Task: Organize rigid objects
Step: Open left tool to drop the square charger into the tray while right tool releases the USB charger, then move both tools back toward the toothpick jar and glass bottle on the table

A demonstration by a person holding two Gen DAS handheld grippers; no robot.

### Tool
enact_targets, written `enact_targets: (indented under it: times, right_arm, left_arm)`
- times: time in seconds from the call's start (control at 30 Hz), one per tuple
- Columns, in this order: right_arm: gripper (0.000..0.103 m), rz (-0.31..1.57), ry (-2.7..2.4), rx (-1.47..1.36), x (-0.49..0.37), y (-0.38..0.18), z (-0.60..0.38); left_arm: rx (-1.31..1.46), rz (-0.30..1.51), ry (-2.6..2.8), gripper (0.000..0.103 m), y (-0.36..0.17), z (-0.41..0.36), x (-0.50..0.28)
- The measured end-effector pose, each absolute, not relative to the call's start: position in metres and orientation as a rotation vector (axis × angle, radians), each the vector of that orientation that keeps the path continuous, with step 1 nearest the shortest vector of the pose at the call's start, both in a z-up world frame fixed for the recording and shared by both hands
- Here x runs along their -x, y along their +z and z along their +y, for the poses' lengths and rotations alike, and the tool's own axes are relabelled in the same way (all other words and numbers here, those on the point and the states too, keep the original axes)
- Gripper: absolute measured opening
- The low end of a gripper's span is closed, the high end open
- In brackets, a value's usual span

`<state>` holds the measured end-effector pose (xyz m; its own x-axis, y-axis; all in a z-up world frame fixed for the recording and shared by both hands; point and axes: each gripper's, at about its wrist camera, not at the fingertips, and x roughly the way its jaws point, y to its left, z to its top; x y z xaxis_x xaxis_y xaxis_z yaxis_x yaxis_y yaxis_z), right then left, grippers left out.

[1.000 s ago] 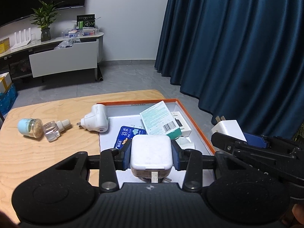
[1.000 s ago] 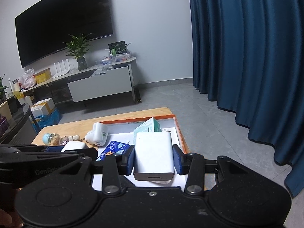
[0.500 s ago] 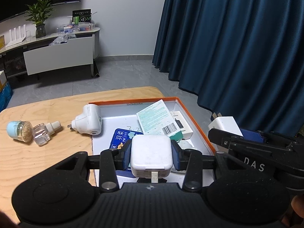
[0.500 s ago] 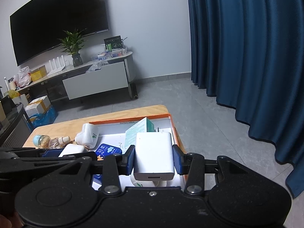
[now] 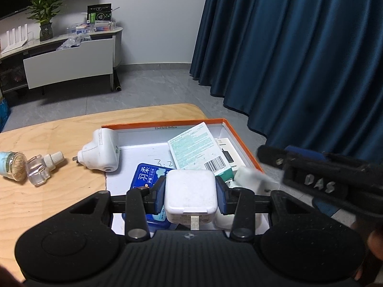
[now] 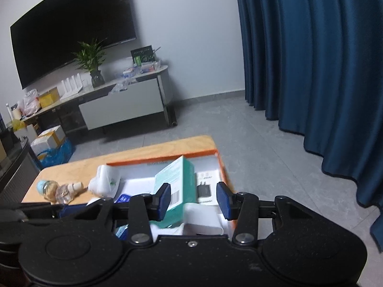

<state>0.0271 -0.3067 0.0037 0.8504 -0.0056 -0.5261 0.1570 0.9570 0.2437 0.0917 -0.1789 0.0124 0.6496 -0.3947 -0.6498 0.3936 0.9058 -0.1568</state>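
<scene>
Left wrist view: your left gripper [image 5: 191, 192] has its jaws clenched on one white charger [image 5: 190, 192], held over the near part of the orange-rimmed box [image 5: 241, 143] at the desk's [image 5: 47, 205] right edge. In the box lie one teal carton [image 5: 196, 147], one blue pack [image 5: 148, 174] and a second white charger [image 5: 247, 179], blurred. Left of the box, three things rest on the desk: one plug-in unit [image 5: 100, 151], one clear bottle [image 5: 42, 167] and one toothpick jar [image 5: 12, 166].

Right wrist view: your right gripper [image 6: 194, 201] has just been opening; its jaws stand released, nothing between them, over the box.
</scene>
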Motion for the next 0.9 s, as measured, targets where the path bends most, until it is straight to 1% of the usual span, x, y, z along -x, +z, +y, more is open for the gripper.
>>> enact_targets:
  times: [0.1,0.17,0.23,0.27,0.33,0.37,0.5,0.53,0.6,0.67,0.8,0.9]
  right_arm:
    - [0.053,0.527,-0.099,-0.303,-0.018,0.007,-0.313]
    - [0.056,0.516,-0.111,-0.301,-0.013,0.009,-0.314]
    - [0.056,0.51,-0.12,-0.292,-0.009,0.012,-0.313]
    - [0.056,0.507,-0.121,-0.287,-0.007,0.013,-0.312]
    - [0.059,0.496,-0.122,-0.287,-0.004,0.016,-0.311]
    - [0.06,0.491,-0.123,-0.289,-0.002,0.018,-0.31]
    - [0.062,0.486,-0.115,-0.282,0.001,0.023,-0.304]
    - [0.063,0.481,-0.112,-0.282,0.002,0.024,-0.303]
    - [0.068,0.473,-0.102,-0.279,0.004,0.028,-0.299]
    - [0.071,0.467,-0.093,-0.278,0.006,0.03,-0.294]
    - [0.076,0.468,-0.065,-0.265,0.004,0.035,-0.279]
    - [0.077,0.475,-0.034,-0.261,0.001,0.038,-0.266]
  left_arm:
    - [0.013,0.746,-0.458,0.042,0.01,-0.18,-0.094]
    - [0.016,0.751,-0.47,0.042,0.009,-0.182,-0.095]
    - [0.021,0.76,-0.49,0.043,0.007,-0.186,-0.096]
    - [0.021,0.76,-0.494,0.051,0.008,-0.186,-0.096]
    - [0.013,0.753,-0.494,0.075,0.011,-0.187,-0.092]
    - [0.011,0.737,-0.489,0.078,0.014,-0.187,-0.089]
    - [0.005,0.721,-0.473,0.083,0.022,-0.183,-0.083]
    - [0.001,0.721,-0.461,0.086,0.024,-0.181,-0.081]
    - [-0.001,0.72,-0.446,0.087,0.027,-0.176,-0.078]
    - [0.0,0.719,-0.419,0.092,0.031,-0.168,-0.074]
    - [-0.005,0.716,-0.357,0.093,0.036,-0.149,-0.069]
    - [0.0,0.721,-0.315,0.094,0.038,-0.131,-0.067]
